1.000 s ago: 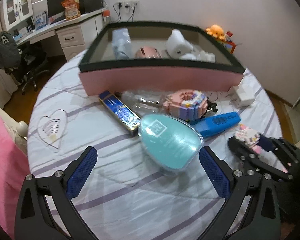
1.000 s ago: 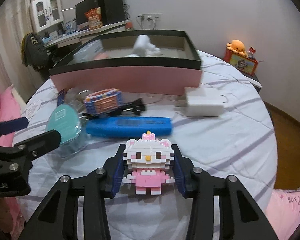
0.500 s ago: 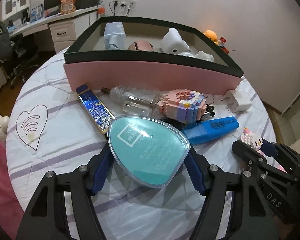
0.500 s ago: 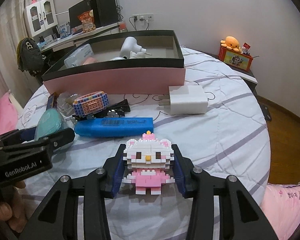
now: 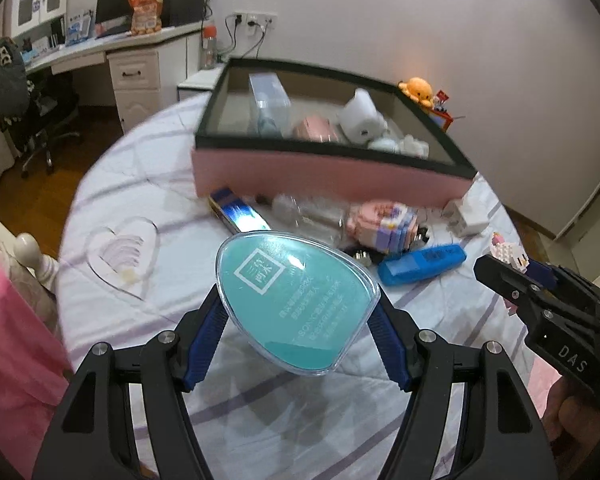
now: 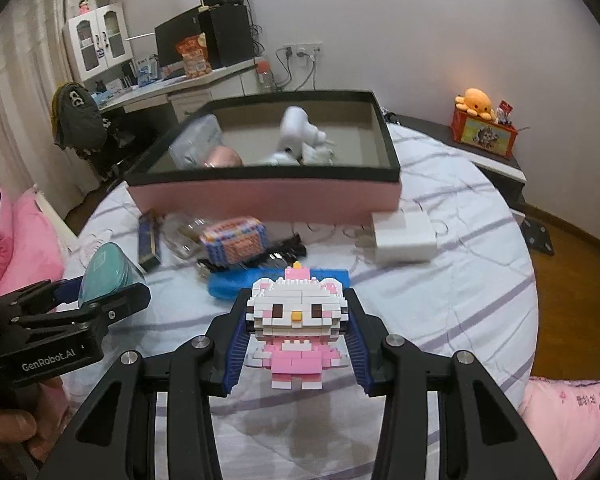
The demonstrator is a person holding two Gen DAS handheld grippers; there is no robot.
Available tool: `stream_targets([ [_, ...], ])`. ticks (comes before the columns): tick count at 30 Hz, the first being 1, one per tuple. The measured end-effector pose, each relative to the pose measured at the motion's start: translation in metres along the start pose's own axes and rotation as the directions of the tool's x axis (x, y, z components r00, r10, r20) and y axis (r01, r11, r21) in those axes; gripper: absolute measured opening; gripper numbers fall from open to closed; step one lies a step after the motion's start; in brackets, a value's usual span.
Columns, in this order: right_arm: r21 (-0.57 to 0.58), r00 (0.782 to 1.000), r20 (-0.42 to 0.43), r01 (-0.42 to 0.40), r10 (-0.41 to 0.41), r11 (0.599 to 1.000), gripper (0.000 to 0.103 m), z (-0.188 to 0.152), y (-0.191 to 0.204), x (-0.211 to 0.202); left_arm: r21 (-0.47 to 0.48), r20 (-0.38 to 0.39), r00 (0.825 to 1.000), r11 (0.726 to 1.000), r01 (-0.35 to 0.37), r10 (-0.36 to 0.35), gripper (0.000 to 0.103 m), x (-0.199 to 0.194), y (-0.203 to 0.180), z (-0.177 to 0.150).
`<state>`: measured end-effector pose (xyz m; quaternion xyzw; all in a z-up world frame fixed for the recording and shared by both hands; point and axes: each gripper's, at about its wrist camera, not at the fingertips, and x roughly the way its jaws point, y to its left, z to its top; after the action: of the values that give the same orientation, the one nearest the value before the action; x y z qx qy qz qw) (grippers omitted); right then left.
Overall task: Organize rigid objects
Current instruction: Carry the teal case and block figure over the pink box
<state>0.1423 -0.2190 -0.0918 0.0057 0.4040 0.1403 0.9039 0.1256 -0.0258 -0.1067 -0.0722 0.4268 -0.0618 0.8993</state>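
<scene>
My left gripper [image 5: 298,312] is shut on a teal egg-shaped case [image 5: 296,300] with a clear rim, held above the striped bed cover. My right gripper [image 6: 296,320] is shut on a pink-and-white brick cat figure [image 6: 298,320], also lifted off the cover. Behind both stands a pink box with a dark rim [image 5: 324,176] [image 6: 260,196], holding a clear tub, a pink round thing and white items. In front of the box lie a blue pen box [image 5: 240,216], a clear bottle [image 5: 312,216], a pastel brick block [image 5: 384,224] [image 6: 236,240], a blue marker [image 5: 422,264] and a white charger [image 6: 404,236].
The round bed cover [image 6: 460,288] drops off to wooden floor on the right. A desk with a chair [image 5: 32,120] stands far left, a side shelf with an orange plush [image 6: 476,104] far right. Pink bedding [image 5: 8,320] lies at the near left.
My left gripper closed on the teal case and lifted it off the cover. My right gripper rose with the cat figure still in it.
</scene>
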Motion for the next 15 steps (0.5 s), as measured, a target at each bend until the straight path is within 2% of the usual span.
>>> stream_targets([
  [8, -0.04, 0.998, 0.059, -0.008, 0.011, 0.999, 0.044, 0.039, 0.011, -0.013, 0.022, 0.09, 0.996, 1.0, -0.002, 0.0, 0.07, -0.025, 0.008, 0.044],
  [15, -0.082, 0.993, 0.121, 0.01, 0.0, 0.997, 0.044, 0.089, 0.015, -0.013, 0.05, 0.154, 0.988, 0.999, -0.005, -0.003, 0.07, -0.023, 0.008, 0.095],
])
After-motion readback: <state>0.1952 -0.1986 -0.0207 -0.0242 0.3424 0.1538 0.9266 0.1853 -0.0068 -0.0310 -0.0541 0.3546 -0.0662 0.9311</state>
